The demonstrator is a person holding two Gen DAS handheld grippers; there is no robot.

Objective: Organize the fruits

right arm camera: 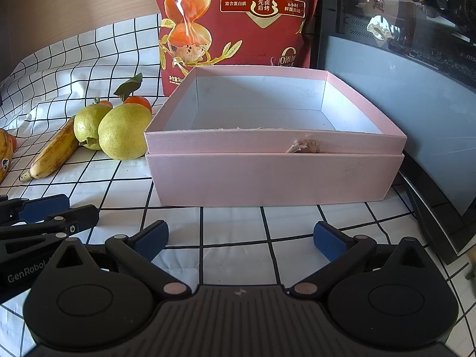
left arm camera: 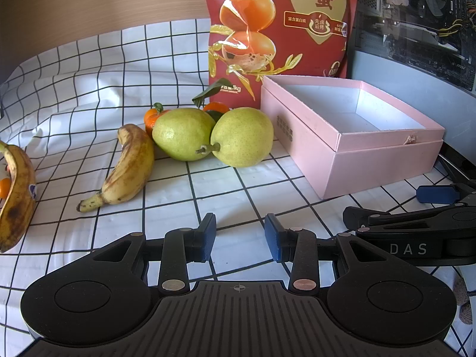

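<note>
Two green pears (left arm camera: 242,136) (left arm camera: 182,134) lie side by side on the checked cloth, with small oranges (left arm camera: 151,119) behind them. A spotted banana (left arm camera: 128,166) lies left of the pears; another banana (left arm camera: 15,193) is at the far left. An open pink box (left arm camera: 372,148) stands to the right, with nothing inside. My left gripper (left arm camera: 239,236) is open and holds nothing, low over the cloth in front of the pears. My right gripper (right arm camera: 241,239) is wide open and holds nothing, in front of the pink box (right arm camera: 273,175). The pears (right arm camera: 123,132) also show in the right wrist view.
A tall red snack bag (left arm camera: 276,26) stands behind the box and the fruit. A glass-sided computer case (right arm camera: 401,59) stands to the right of the box. A wooden wall (left arm camera: 89,0) runs along the back.
</note>
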